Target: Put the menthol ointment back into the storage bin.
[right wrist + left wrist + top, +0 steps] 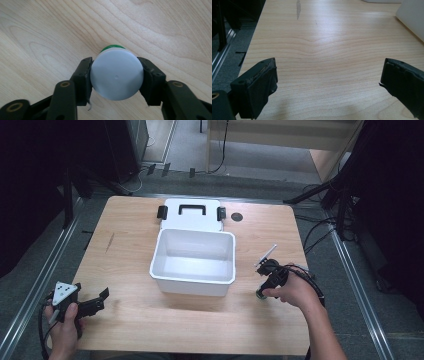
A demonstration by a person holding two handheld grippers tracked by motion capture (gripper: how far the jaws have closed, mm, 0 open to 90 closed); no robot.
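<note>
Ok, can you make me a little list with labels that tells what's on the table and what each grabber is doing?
table: light wooden table
box: open white box, nothing visible inside, at the table's middle
lid: white lid with a black handle, lying behind the box
left gripper: left gripper with jaws wide apart, holding nothing
right gripper: right gripper, pointing down, jaws closed on the jar
jar: small jar with white cap and green body, standing on the table, right of the box
</note>
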